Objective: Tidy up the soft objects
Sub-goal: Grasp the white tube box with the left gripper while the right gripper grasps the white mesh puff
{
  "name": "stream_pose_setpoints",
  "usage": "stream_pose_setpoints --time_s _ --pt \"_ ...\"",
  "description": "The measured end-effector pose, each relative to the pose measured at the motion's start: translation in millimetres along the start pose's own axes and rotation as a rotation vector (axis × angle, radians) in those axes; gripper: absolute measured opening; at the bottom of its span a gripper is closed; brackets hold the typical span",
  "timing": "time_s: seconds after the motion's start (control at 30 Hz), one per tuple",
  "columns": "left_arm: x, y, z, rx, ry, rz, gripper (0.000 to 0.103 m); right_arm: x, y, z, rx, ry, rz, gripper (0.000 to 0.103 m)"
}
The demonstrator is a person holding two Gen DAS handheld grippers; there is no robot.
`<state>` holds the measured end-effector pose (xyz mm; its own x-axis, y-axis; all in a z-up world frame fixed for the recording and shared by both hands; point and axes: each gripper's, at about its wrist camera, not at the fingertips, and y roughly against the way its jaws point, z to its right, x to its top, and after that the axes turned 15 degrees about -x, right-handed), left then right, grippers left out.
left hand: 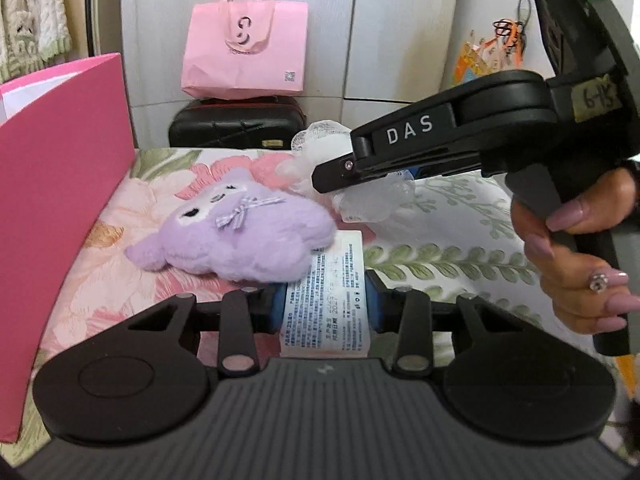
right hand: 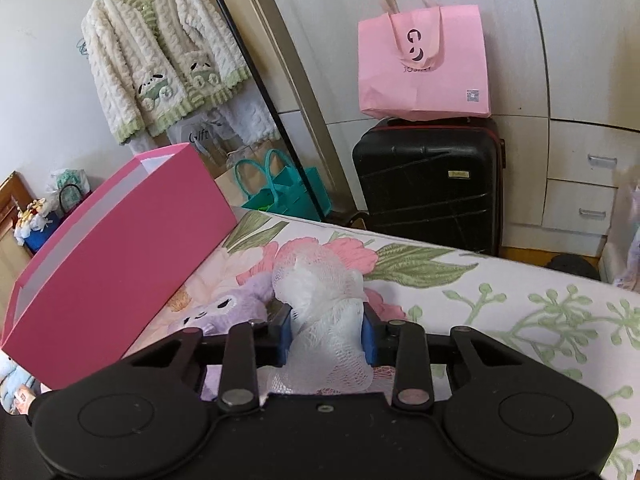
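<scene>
at the left edge of both views a stiff pink box [left hand: 60, 208] stands on the bed, its open top rim high in the frame and its smooth wall close beside the fluffy lilac plush toy [left hand: 236, 236], leaving only a narrow strip of bedspread between them. in the lower middle of the left wrist view the left gripper [left hand: 325, 304] is clamped on the toy's long white printed label [left hand: 326, 292], blue pads pressing both edges. right of the toy lies a crinkly white mesh puff [right hand: 320, 312]; the right gripper [right hand: 327, 336] is closed onto it, netting bunched between its pads. a hand [left hand: 576, 256] holds that gripper's handle at the right edge. the floral bedspread [right hand: 520, 312] spreads open to the right; a pink paper bag [right hand: 424, 68] sits on a black suitcase [right hand: 428, 184] beyond.
</scene>
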<state>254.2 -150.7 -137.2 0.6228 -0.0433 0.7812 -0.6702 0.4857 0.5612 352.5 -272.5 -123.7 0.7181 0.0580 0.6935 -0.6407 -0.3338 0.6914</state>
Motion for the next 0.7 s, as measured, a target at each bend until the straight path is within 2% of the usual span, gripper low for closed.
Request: stream_pose_setpoints --time_s 0.2,0.43,0.7 --pt "-9.2 13.9 -2.1 -0.065 0.029 -0.013 0.038 -11.7 13.8 -0.4 -0.035 -0.017 0.016 0.039" --pt "-19.8 33.5 -1.7 -0.154 0.036 -0.03 0.038 -28.3 34.5 -13.2 -0.101 0.022 0.031 0.039" --pt "-29.2 55.4 1.5 -0.183 0.015 -0.063 0.038 -57.8 60.3 -33.8 -0.176 0.053 0.064 0.039"
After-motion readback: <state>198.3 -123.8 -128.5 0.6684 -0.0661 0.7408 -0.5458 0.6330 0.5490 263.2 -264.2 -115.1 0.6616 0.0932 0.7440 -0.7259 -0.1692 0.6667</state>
